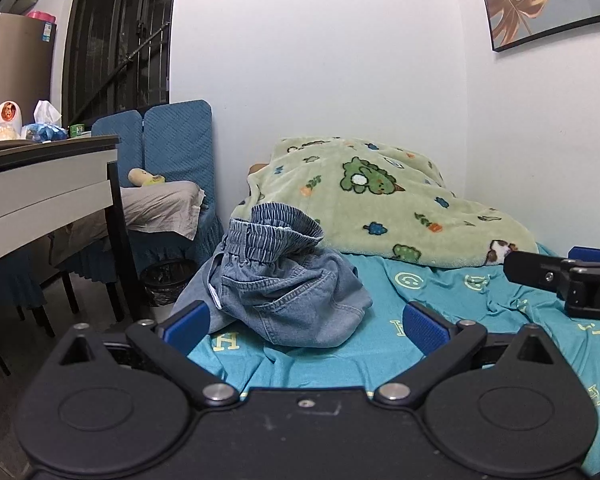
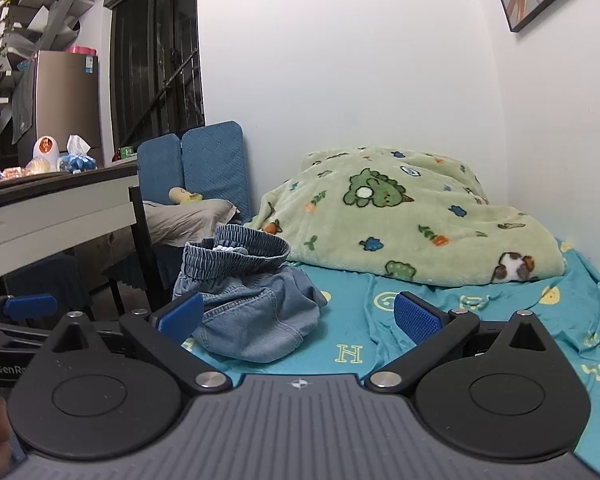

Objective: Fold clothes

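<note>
In the left wrist view, the left tool (image 1: 306,326) stands wide open with nothing between its blue pads, low over the bed (image 1: 340,364). The denim shorts (image 1: 276,280) lie crumpled in a heap on the teal sheet, near the left edge of the bed, just beyond the pads, with the elastic waistband standing up. A green blanket (image 1: 380,204) lies behind them against the wall. Part of the right tool (image 1: 572,280) shows at the right edge. In the right wrist view, the right tool (image 2: 298,318) is also wide open and empty. The shorts (image 2: 252,304) lie ahead of its left pad. A table (image 2: 60,208) stands to the left of the bed.
</note>
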